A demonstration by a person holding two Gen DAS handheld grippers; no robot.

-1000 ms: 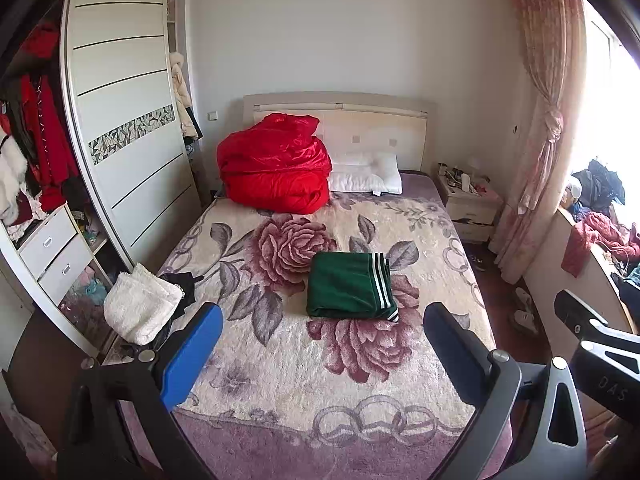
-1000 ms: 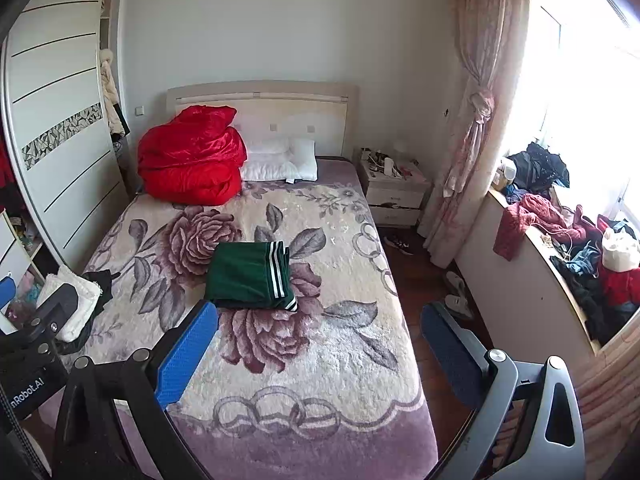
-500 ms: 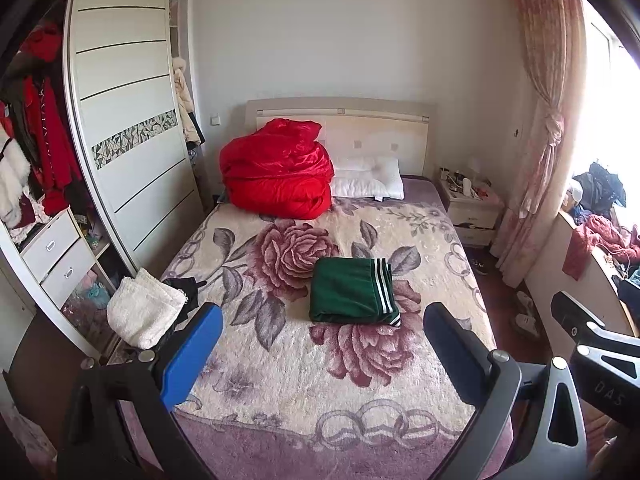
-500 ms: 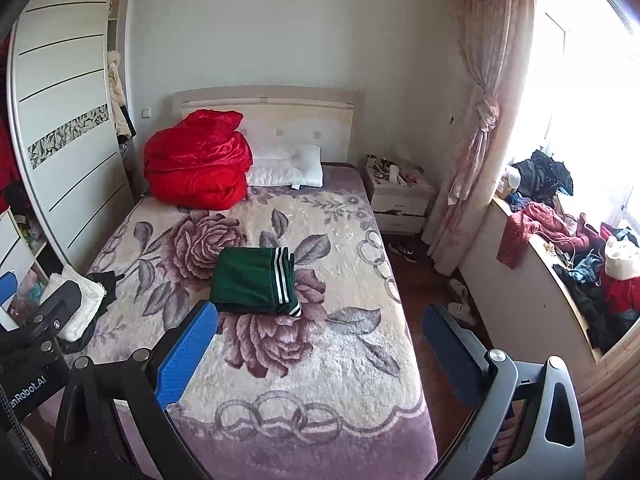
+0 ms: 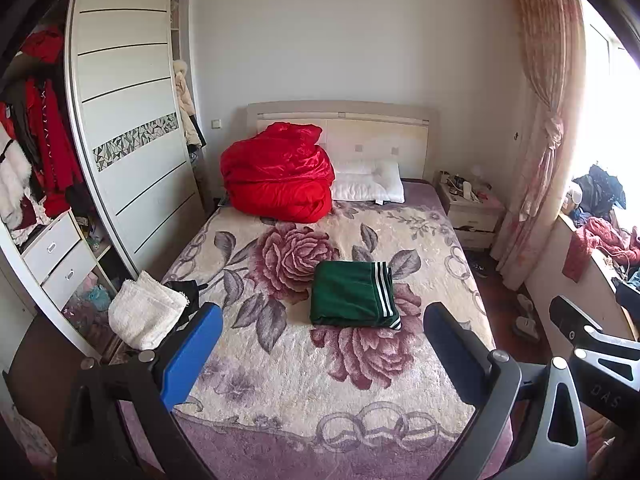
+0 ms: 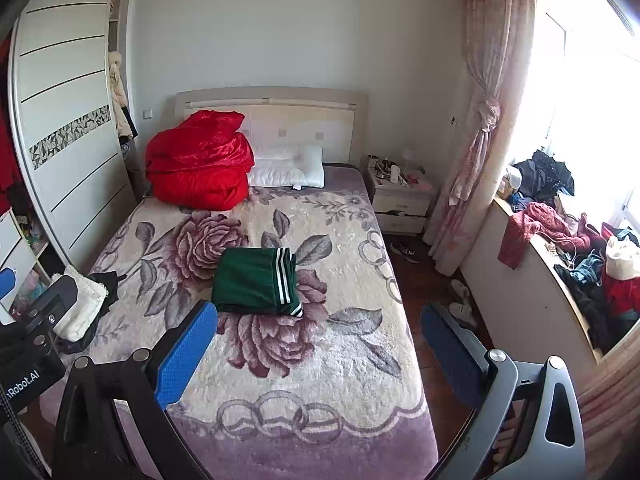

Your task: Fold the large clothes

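Observation:
A green garment with white stripes [image 5: 354,295] lies folded into a neat rectangle in the middle of the floral bed cover [image 5: 420,240]; it also shows in the right wrist view [image 6: 256,282]. My left gripper [image 5: 322,346] is open and empty, held back from the foot of the bed, well short of the garment. My right gripper [image 6: 318,340] is open and empty too, over the bed's near right corner. A folded white towel [image 5: 142,312] lies on a dark garment [image 5: 186,290] at the bed's left edge.
A red duvet [image 5: 278,174] and white pillow [image 5: 368,184] sit at the headboard. A wardrobe [image 5: 124,120] stands left, a nightstand [image 6: 402,198] right. A ledge with heaped clothes [image 6: 560,236] runs along the window. Shoes [image 6: 404,250] lie on the floor.
Both grippers have drawn back and risen a little from the bed, so the scene sits lower in view. The green garment has not moved. Both stay open.

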